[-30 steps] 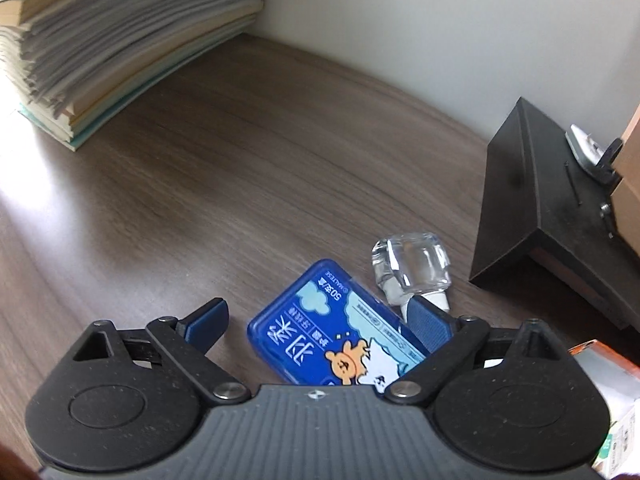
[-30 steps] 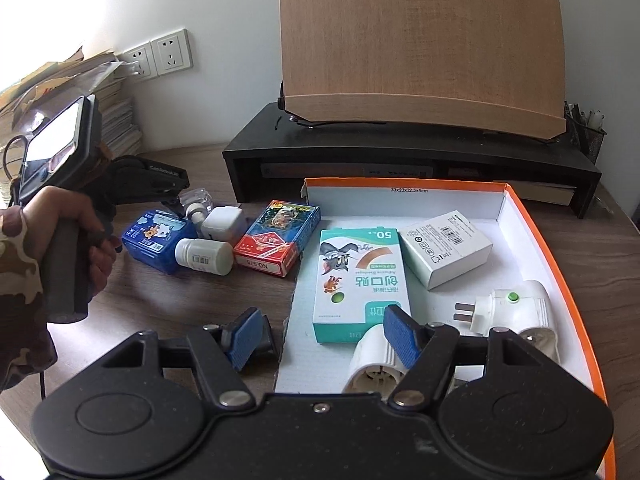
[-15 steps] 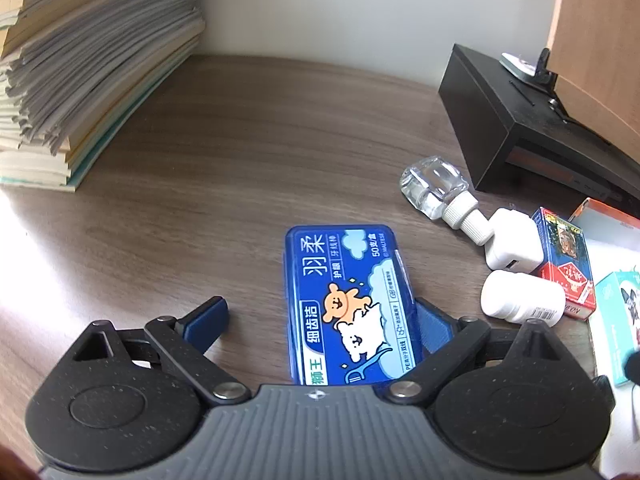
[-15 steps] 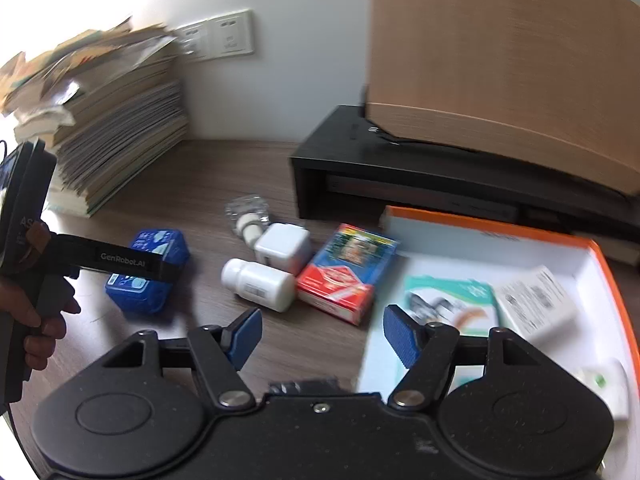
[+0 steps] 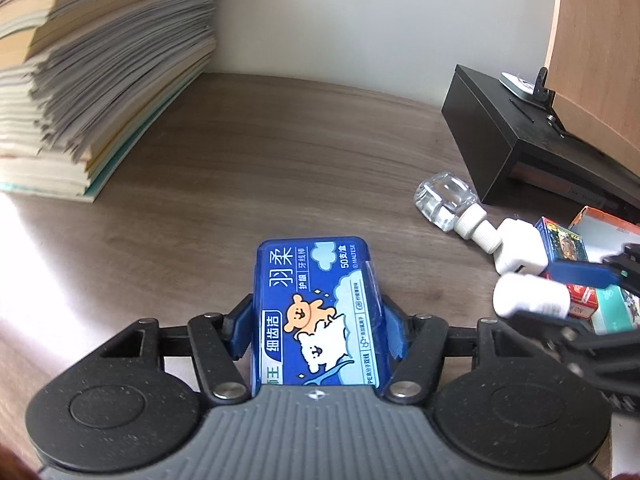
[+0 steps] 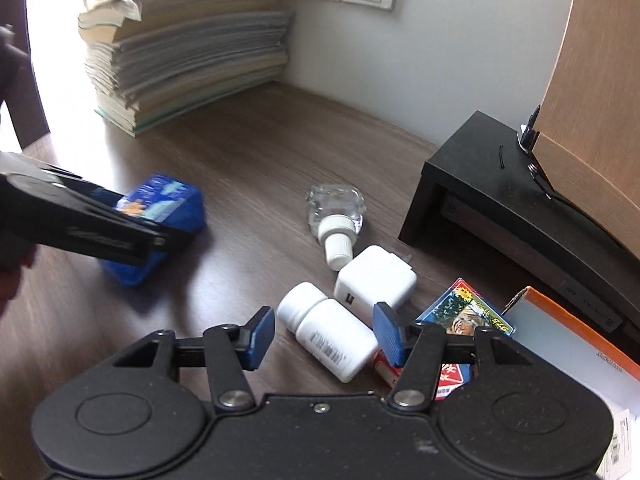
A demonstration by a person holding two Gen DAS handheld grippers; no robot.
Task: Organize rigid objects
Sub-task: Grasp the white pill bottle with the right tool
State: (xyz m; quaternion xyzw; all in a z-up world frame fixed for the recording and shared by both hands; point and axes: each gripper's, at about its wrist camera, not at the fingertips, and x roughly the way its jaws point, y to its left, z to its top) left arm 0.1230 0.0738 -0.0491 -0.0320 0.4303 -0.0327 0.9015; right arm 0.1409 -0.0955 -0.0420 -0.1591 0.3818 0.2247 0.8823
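My left gripper [image 5: 316,330] is shut on a blue floss-pick box [image 5: 316,312] with cartoon bears; both pads press its long sides. The box also shows in the right wrist view [image 6: 160,220], held in the left gripper on the desk's left. My right gripper [image 6: 324,338] is open, with its fingers on either side of a white pill bottle [image 6: 332,332] that lies on the desk. The bottle also shows in the left wrist view [image 5: 528,294], with the right gripper's blue fingertips [image 5: 580,274] beside it.
A clear glass bottle with a white cap [image 6: 336,216], a white charger cube [image 6: 376,276] and a red-blue card box [image 6: 460,320] lie near the pill bottle. An orange-rimmed white tray [image 6: 568,320] stands at right. A black monitor riser [image 6: 500,196] and a paper stack [image 6: 184,52] stand behind.
My left gripper has closed on the blue box, which was lying loose between its open fingers. My right gripper has moved left from the tray to straddle the white pill bottle.
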